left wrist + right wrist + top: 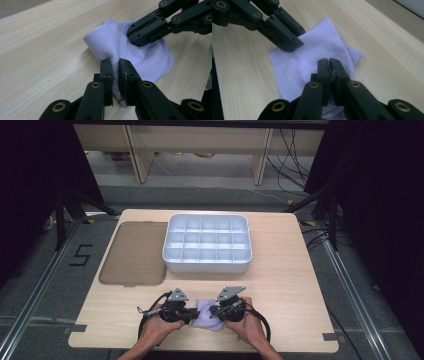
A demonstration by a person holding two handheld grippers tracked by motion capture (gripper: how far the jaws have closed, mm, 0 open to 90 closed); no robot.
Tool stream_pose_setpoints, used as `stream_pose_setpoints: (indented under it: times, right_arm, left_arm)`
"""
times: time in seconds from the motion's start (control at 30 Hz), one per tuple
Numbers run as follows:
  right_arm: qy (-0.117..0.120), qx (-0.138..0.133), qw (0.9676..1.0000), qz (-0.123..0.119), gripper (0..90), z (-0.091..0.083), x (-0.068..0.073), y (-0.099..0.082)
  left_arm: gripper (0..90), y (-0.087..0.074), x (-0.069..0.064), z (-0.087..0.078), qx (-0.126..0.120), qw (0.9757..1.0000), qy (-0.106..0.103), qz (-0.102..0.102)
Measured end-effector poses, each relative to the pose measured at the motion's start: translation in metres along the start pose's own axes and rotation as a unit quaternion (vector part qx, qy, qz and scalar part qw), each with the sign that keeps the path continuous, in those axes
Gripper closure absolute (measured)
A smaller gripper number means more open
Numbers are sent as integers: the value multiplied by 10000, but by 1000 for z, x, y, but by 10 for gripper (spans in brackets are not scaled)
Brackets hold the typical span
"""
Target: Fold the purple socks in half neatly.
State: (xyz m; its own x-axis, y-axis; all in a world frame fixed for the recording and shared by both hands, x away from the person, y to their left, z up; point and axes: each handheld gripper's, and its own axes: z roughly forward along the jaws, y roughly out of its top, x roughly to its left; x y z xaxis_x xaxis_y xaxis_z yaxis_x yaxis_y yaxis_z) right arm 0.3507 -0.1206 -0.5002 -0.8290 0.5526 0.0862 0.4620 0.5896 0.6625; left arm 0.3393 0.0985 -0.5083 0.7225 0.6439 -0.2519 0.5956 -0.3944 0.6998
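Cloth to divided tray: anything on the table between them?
Nothing. In the high view, bare wood lies between the pale purple cloth and the white divided tray; the brown lid sits off to the tray's left.

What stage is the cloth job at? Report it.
Done: both grippers have pinched the lilac cloth at the table's near edge. In hand: left gripper and right gripper are each shut on a fold. Left, probably: moving it into the white divided tray, whose compartments look empty.
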Motion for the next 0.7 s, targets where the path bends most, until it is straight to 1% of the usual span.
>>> stream_pose_setpoints:
  times: [0.03, 0.07, 0.1, 0.13, 0.17, 0.2, 0.23, 0.27, 0.3, 0.33, 0.37, 0.4, 0.43, 0.47, 0.5, 0.53, 0.6, 0.63, 0.67, 0.7]
  right_arm:
    - [0, 2, 10000, 13, 873, 0, 1, 0]
    - [-34, -34, 9999, -92, 871, 1, 0, 0]
    - [-50, -100, 9999, -101, 870, 2, 1, 0]
    - [-64, -102, 9999, -59, 868, 2, 2, 0]
    - [-27, -94, 10000, -19, 864, 2, 2, 1]
    - [12, -8, 10000, 17, 859, 0, 2, 1]
    - [8, -54, 10000, -3, 857, -1, 2, 2]
    - [61, -147, 9999, 21, 856, 0, 2, 2]
    - [122, -123, 9998, -22, 867, -4, 1, 4]
    - [124, -134, 9998, -58, 873, -5, 2, 5]
    - [119, -250, 9995, -131, 879, -5, 2, 6]
    - [108, -208, 9997, -36, 884, -7, 3, 7]
    - [128, -191, 9997, -99, 889, -9, 3, 8]
    - [94, -331, 9993, -143, 891, -8, 3, 10]
    - [61, -300, 9994, -180, 891, -9, 3, 12]
    - [29, -332, 9992, -199, 892, -8, 2, 14]
    - [9, -347, 9992, -198, 892, -5, -1, 20]
    - [-26, -333, 9992, -228, 892, -1, -2, 22]
    - [-56, -383, 9990, -240, 892, 5, -3, 24]
    - [-36, -213, 9994, -271, 895, 8, -4, 27]
  left_arm:
    - [827, 0, -1, 0, -65, 10000, 14, 11]
    - [832, 0, 1, -1, 58, 9999, -19, 147]
    - [834, 0, 0, -1, 2, 10000, -31, 86]
    - [835, 1, 2, -2, 43, 9999, -7, 150]
    - [837, 1, 2, -2, 28, 9999, -33, 127]
    - [837, 1, 2, -1, -47, 10000, -33, 56]
    - [837, 1, 1, -2, -42, 10000, 5, 49]
    - [838, 2, 1, -2, -58, 10000, -8, 64]
    - [838, 3, 2, -3, -26, 9999, -33, 122]
    - [839, 4, 2, -3, -61, 9999, -18, 109]
    - [839, 5, 3, -5, 64, 9997, 4, 221]
    - [839, 5, 2, -5, 49, 9997, 14, 228]
    - [839, 5, 2, -6, 61, 9997, 24, 247]
    - [840, 6, 2, -6, 82, 9995, 17, 298]
    - [840, 7, 2, -7, 84, 9995, 29, 305]
    - [840, 7, 2, -8, 89, 9996, 20, 268]
    - [840, 9, 3, -9, 94, 9994, 18, 346]
    - [840, 9, 2, -9, 91, 9994, 49, 337]
    - [840, 10, 2, -10, 99, 9993, 61, 357]
    - [841, 10, 3, -11, 111, 9990, 62, 417]
